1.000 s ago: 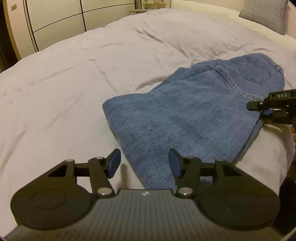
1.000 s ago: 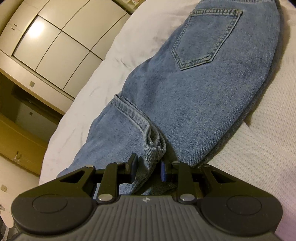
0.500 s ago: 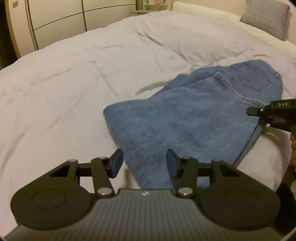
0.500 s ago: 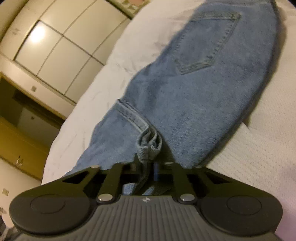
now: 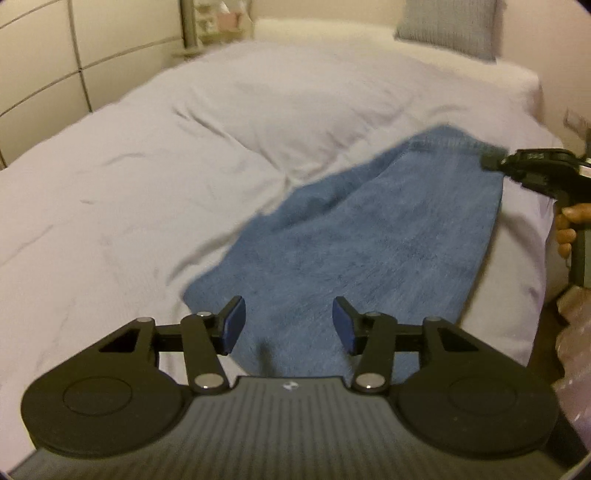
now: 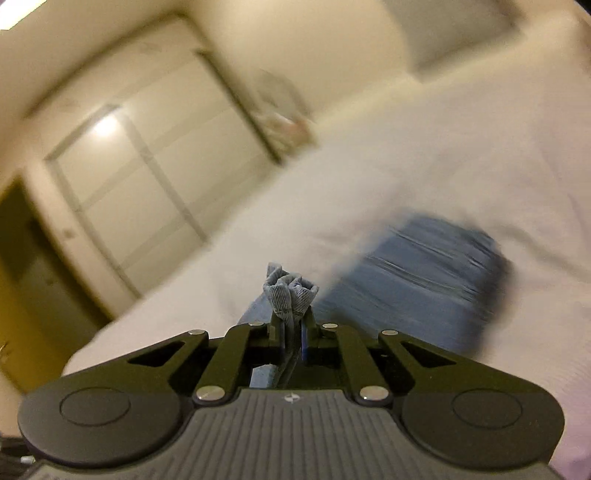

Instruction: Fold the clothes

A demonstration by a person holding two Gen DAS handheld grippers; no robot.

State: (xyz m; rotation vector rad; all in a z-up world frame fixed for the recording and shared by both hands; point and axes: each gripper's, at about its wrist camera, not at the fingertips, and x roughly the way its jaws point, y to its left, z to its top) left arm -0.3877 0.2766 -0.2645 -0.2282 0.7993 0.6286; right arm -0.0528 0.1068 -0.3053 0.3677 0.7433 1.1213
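A pair of blue jeans [image 5: 369, 236] lies folded lengthwise on the white duvet [image 5: 147, 166], running from near my left gripper toward the far right. My left gripper [image 5: 289, 325] hovers open just above the near end of the jeans, with nothing between its blue pads. My right gripper [image 6: 292, 326] is shut on a bunched fold of the jeans [image 6: 290, 293], lifted off the bed. In the left wrist view the right gripper [image 5: 495, 160] holds the far end of the jeans. The right wrist view is blurred by motion.
A grey pillow [image 5: 447, 29] leans at the head of the bed. A white wardrobe [image 6: 147, 177] stands beyond the bed's left side. A person's fingers [image 5: 567, 229] hold the right gripper's handle. The bed's right edge [image 5: 532, 295] drops off close by.
My right gripper closed on the jeans' seam fold and has lifted and carried it toward the far end, covering the back pocket. My left gripper stayed open over the near end.
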